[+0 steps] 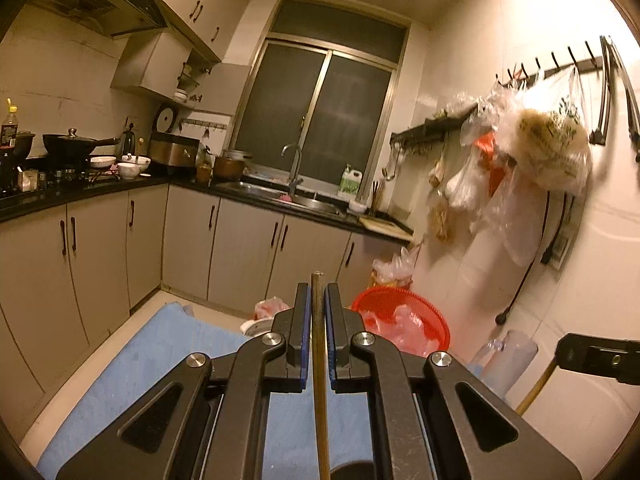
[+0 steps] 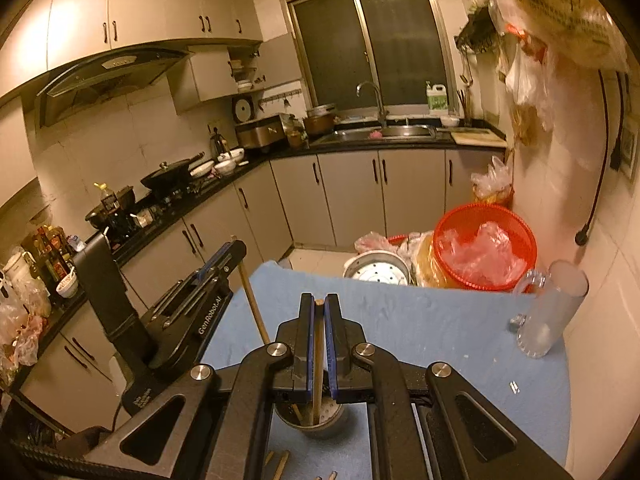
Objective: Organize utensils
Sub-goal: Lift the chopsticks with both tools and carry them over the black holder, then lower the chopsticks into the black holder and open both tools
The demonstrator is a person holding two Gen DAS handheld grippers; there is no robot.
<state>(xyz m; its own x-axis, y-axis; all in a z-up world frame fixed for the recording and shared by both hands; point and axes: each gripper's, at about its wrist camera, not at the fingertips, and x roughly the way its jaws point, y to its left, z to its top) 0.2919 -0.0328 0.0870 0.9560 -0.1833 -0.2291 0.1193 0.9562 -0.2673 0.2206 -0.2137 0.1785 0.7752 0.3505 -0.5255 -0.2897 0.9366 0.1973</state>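
My left gripper (image 1: 318, 286) is shut on a wooden chopstick (image 1: 320, 360) that runs straight down between its blue pads. My right gripper (image 2: 319, 299) is shut on a second chopstick (image 2: 317, 360), whose lower end stands inside a small metal holder cup (image 2: 322, 432) on the blue cloth (image 2: 420, 340). In the right wrist view the left gripper (image 2: 236, 246) is on the left, and its chopstick (image 2: 252, 296) slants down toward the same cup. Loose chopsticks (image 2: 280, 465) lie on the cloth in front of the cup.
A clear glass mug (image 2: 554, 308) stands at the cloth's right side by the wall. Beyond the table's far edge sit a red basket (image 2: 486, 246) with plastic bags and a metal steamer pot (image 2: 378, 270). Kitchen counters run along the left and back.
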